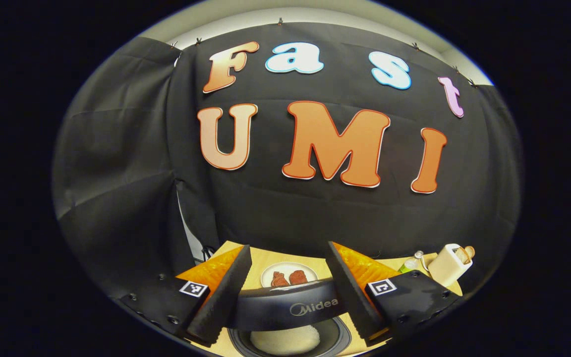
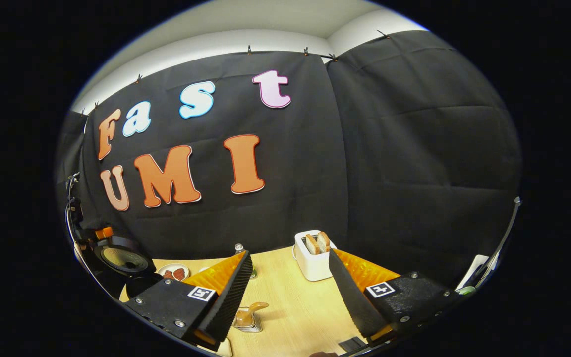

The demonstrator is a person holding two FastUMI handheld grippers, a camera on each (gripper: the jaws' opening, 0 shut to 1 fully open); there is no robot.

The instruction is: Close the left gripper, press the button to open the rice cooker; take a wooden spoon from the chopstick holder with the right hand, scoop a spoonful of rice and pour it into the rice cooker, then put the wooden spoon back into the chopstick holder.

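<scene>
While lid point(image 1: 285, 305) up, rice point(image 1: 285, 341) cropped

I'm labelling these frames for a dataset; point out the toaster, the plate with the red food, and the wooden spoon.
toaster point(image 2: 311, 265): right gripper view, on its white front wall.
plate point(image 1: 267, 273): left gripper view, on its bare white rim left of the food.
wooden spoon point(image 2: 255, 308): right gripper view, on its brown handle above the holder.

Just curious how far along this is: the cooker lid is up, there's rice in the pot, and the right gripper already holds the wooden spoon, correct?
Not quite. The right gripper is open and holds nothing; in the right gripper view the wooden spoon sits on the table ahead. The lid is up, and the left gripper view shows rice in the pot.
</scene>
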